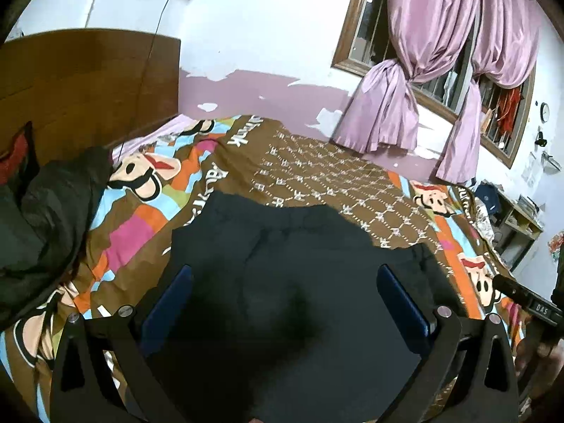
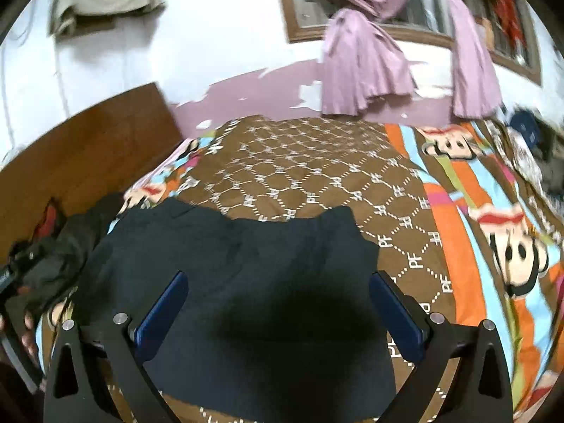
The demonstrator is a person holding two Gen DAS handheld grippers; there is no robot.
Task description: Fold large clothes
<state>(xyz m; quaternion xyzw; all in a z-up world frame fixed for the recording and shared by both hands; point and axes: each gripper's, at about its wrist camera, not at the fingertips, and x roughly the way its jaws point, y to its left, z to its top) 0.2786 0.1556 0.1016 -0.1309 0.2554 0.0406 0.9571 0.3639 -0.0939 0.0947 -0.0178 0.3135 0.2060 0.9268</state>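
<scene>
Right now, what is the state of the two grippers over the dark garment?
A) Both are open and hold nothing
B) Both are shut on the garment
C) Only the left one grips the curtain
A: the left gripper and the right gripper both have jaws spread wide above the dark garment, with no cloth between them.

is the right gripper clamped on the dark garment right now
No, the right gripper is wide open above the dark garment, its blue pads spread apart with nothing pinched between them.

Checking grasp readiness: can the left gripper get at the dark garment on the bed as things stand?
Probably yes: the left gripper hangs open right over the dark garment, nothing lying between its fingers and the cloth.
</scene>
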